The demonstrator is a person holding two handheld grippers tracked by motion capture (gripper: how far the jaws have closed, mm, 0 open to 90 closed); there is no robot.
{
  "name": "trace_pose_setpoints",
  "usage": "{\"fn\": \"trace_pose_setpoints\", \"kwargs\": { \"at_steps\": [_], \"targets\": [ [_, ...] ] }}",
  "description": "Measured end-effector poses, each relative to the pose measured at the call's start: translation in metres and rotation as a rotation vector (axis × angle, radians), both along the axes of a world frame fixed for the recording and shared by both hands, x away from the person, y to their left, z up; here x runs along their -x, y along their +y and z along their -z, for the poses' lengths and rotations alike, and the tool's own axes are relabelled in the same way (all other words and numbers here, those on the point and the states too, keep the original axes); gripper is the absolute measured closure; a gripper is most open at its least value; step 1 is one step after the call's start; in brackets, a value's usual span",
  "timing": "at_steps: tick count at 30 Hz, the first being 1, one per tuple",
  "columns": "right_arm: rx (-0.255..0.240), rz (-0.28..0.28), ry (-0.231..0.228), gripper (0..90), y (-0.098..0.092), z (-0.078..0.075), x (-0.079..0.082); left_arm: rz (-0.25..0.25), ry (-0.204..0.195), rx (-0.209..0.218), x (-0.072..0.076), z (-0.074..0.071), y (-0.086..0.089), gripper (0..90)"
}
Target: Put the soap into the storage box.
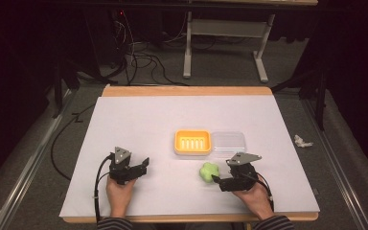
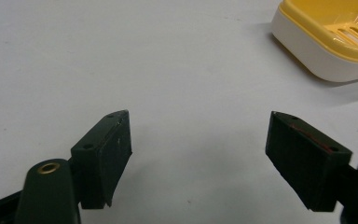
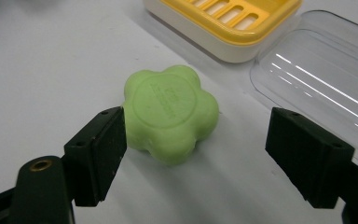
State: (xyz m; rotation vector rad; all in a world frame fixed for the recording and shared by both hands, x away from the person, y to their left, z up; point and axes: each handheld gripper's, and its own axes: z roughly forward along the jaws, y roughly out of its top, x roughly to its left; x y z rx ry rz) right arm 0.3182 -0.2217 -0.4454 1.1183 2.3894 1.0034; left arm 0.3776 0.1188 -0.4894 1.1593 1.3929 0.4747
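High view: a white sheet (image 1: 187, 143) covers the wooden table (image 1: 187, 90) across the middle of the frame, dark floor and cables behind it in the upper part. Just below centre sits a yellow soap dish (image 1: 192, 142) with a slotted insert, and touching its right edge lies a clear plastic lid (image 1: 228, 143), flat on the sheet. Lower and slightly right of the dish lies the green flower-shaped soap (image 1: 208, 172) — just beside the right gripper (image 1: 215, 179), which a hand (image 1: 253, 197) brings in from the lower right. The left gripper (image 1: 146, 165) rests at lower left, held by the other hand (image 1: 120, 191), well apart from the soap.

In the right gripper view the soap (image 3: 170, 112) fills the centre, flat on the sheet, between the two black jaws. The left jaw seems to touch its edge, while the right jaw stands clear of it with sheet showing between — so the claw is partly open and grips nothing. The dish (image 3: 228, 23) and lid (image 3: 321, 74) sit at the upper right.

In the left gripper view the jaws stand wide apart over bare sheet, holding nothing, with a corner of the dish (image 2: 328, 42) at the upper right.
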Motion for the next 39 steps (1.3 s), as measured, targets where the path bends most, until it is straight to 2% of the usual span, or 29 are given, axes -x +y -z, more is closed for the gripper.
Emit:
{"fn": "trace_pose_setpoints", "kwargs": {
  "at_steps": [9, 20, 32, 39],
  "targets": [
    [0.054, -0.044, 0.013, 19.1, 0.015, 0.001, -0.006, 0.001, 0.004, -0.005, -0.001, 0.0, 0.0, 23.1],
    [0.098, -0.064, 0.05, 17.6, 0.027, 0.005, -0.013, -0.003, 0.009, -0.006, -0.001, 0.0, 0.0, 23.0],
    [0.212, -0.083, 0.093, 17.7, 0.048, 0.01, -0.024, -0.008, 0.013, 0.004, -0.002, 0.0, 0.001, 22.8],
    [0.255, -0.093, 0.116, 21.4, 0.052, 0.015, -0.027, -0.007, 0.017, 0.002, -0.002, 0.0, 0.001, 22.9]
  ]
}}
